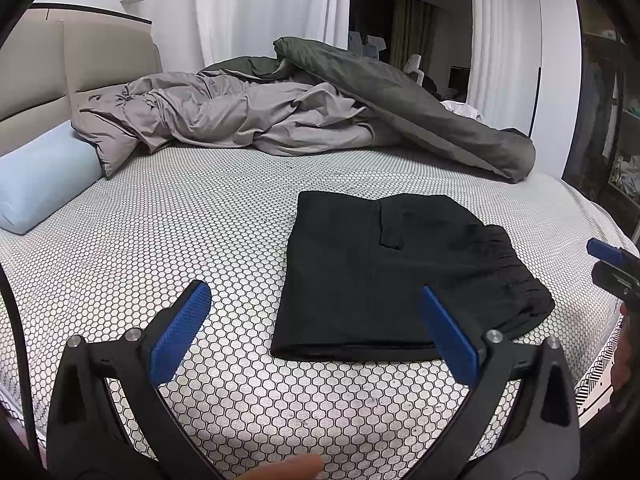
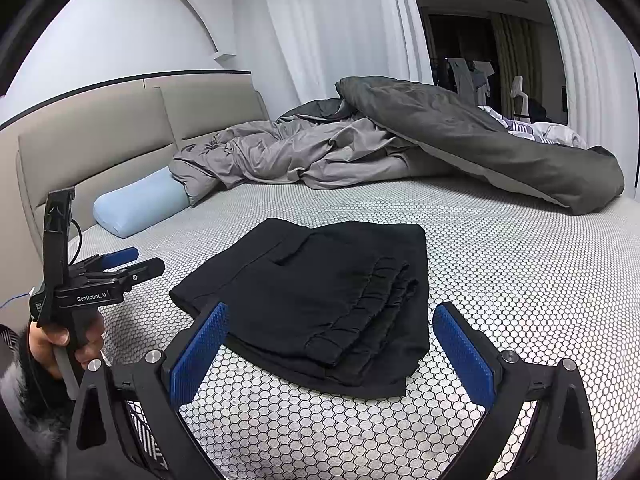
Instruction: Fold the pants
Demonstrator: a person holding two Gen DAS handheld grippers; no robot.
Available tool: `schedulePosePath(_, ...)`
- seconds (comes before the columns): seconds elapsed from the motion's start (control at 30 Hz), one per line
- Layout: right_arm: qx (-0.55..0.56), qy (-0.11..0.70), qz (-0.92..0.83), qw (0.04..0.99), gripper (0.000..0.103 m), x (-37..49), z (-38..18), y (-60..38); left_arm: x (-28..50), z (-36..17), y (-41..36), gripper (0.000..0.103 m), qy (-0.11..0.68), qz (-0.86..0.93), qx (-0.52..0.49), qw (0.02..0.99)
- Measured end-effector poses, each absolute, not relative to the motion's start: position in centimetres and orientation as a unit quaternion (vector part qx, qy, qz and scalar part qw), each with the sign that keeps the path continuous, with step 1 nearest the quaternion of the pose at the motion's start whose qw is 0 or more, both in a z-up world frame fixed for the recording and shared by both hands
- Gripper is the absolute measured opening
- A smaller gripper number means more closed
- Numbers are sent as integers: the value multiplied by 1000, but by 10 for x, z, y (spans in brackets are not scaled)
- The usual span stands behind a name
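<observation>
The black pants (image 1: 384, 272) lie folded into a compact rectangle on the honeycomb-patterned bed sheet (image 1: 192, 232), elastic waistband at the right edge. They also show in the right wrist view (image 2: 320, 296). My left gripper (image 1: 316, 300) is open and empty, held just above the sheet in front of the pants' left near corner. My right gripper (image 2: 330, 320) is open and empty, hovering near the waistband end. The left gripper also shows in the right wrist view (image 2: 120, 264); the right gripper's blue tip shows at the far right of the left wrist view (image 1: 604, 250).
A crumpled grey duvet (image 1: 248, 116) and a dark blanket (image 1: 420, 108) lie piled at the back of the bed. A light blue bolster pillow (image 1: 44, 184) rests at the left by the beige headboard (image 1: 36, 76). White curtains (image 1: 260, 4) hang behind.
</observation>
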State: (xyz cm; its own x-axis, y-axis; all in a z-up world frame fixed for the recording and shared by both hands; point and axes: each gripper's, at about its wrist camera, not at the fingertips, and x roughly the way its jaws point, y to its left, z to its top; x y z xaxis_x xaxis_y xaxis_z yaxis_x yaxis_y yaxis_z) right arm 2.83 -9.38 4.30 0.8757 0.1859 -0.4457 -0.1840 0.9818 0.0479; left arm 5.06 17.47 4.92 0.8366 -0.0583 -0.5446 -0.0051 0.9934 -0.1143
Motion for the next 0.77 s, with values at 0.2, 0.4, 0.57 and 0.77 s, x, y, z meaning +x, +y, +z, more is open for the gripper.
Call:
schedulePosePath(0.2,1,232,96,968,103,29,43,-93,51,49,175,102,285,-14,-55,957)
schedulePosePath(0.4,1,232,96,968,103,28,43,-93,51,50,178,102,284,-14,-53,957)
schedulePosePath(0.57,0,233,96,968,103,28,43,-93,51,52,182,102,278,-16,-47,959)
schedulePosePath(0.77,-2,235,97,967,103,28,43,-94,51,52,187,102,272,-18,-40,961)
